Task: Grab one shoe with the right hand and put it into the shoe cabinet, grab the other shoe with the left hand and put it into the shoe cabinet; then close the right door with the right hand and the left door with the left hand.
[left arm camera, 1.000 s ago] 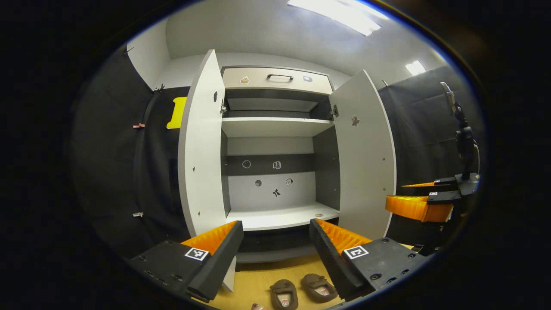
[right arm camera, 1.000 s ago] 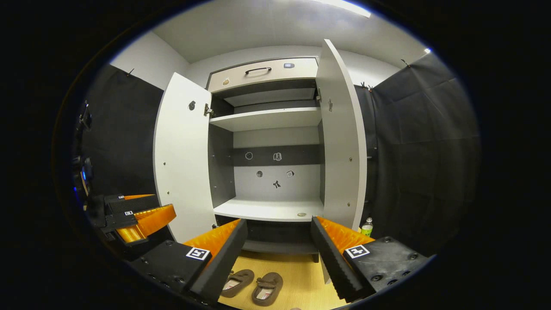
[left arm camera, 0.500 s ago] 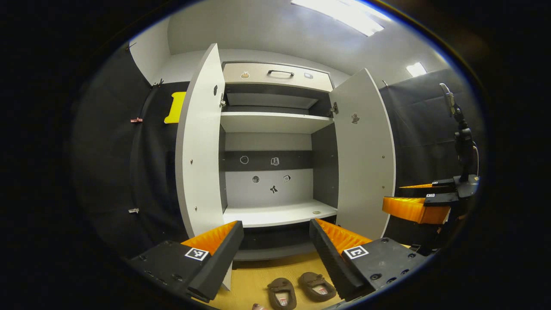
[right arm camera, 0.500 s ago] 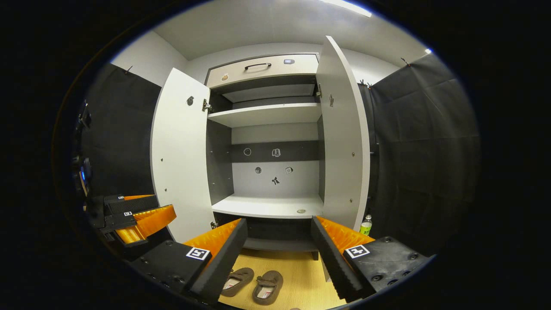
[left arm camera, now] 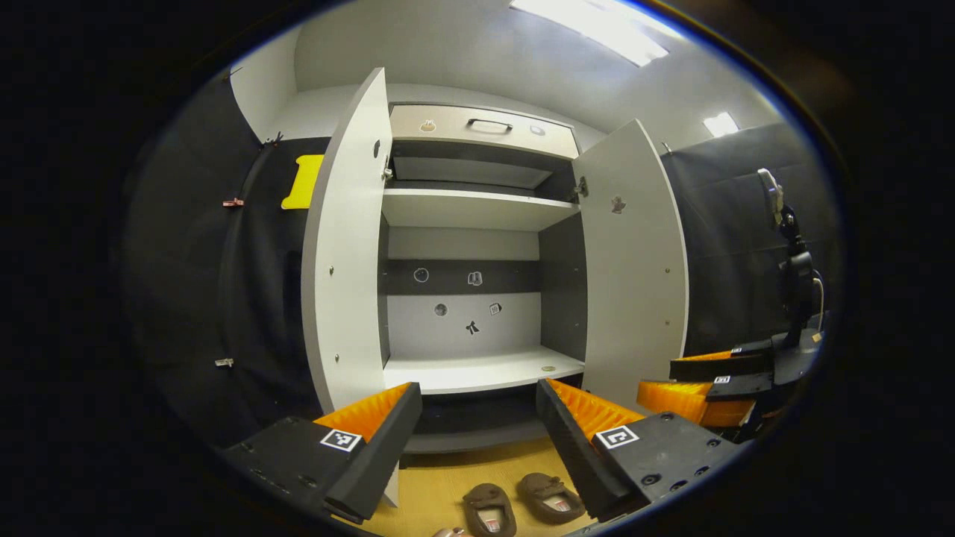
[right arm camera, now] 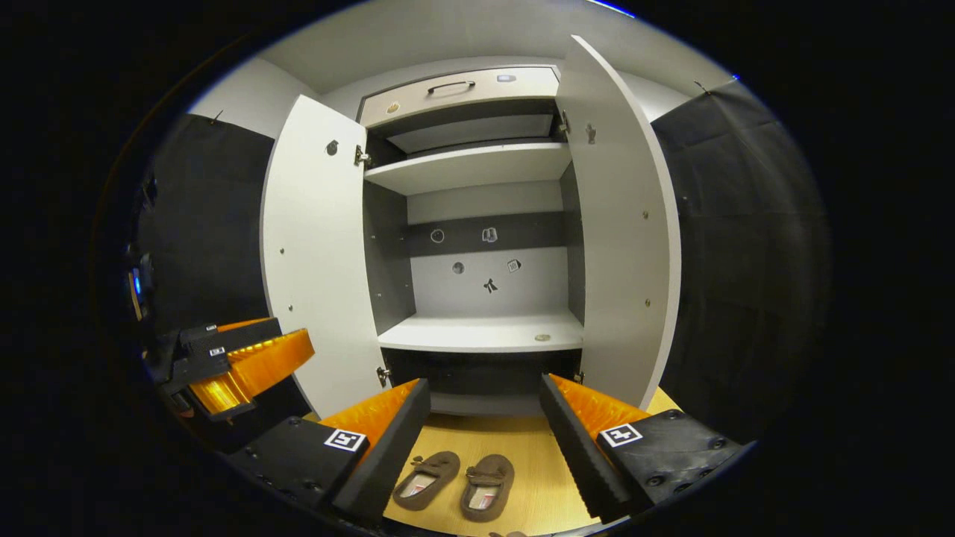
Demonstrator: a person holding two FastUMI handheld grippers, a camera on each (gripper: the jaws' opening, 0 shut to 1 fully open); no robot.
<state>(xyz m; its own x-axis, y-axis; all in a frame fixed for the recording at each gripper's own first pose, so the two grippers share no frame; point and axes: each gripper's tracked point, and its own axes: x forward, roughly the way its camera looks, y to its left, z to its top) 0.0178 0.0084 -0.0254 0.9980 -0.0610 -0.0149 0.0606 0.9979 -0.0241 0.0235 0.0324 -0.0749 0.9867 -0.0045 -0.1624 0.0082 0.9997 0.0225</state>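
Observation:
Two brown shoes lie side by side on the wooden floor before the cabinet: left shoe (right arm camera: 427,480) and right shoe (right arm camera: 489,486), also left shoe (left arm camera: 489,510) and right shoe (left arm camera: 550,496). The shoe cabinet (right arm camera: 477,339) stands with left door (right arm camera: 317,246) and right door (right arm camera: 630,231) both swung wide; its lower shelf (left arm camera: 477,371) is bare but for a small round thing. My right gripper (right arm camera: 483,395) is open above the shoes. My left gripper (left arm camera: 477,399) is open too, higher, off to the left. The right gripper (left arm camera: 709,380) appears at the left view's right edge.
A drawer with a handle (right arm camera: 451,88) tops the cabinet, with an upper shelf (right arm camera: 470,165) below it. Black cloth walls flank both sides. The left gripper (right arm camera: 231,365) hangs beside the left door. A stand (left arm camera: 791,261) rises at the far right.
My right gripper has dropped and tilted down towards the floor, so the shoes show more fully and the cabinet sits higher in its view. My left gripper has barely shifted.

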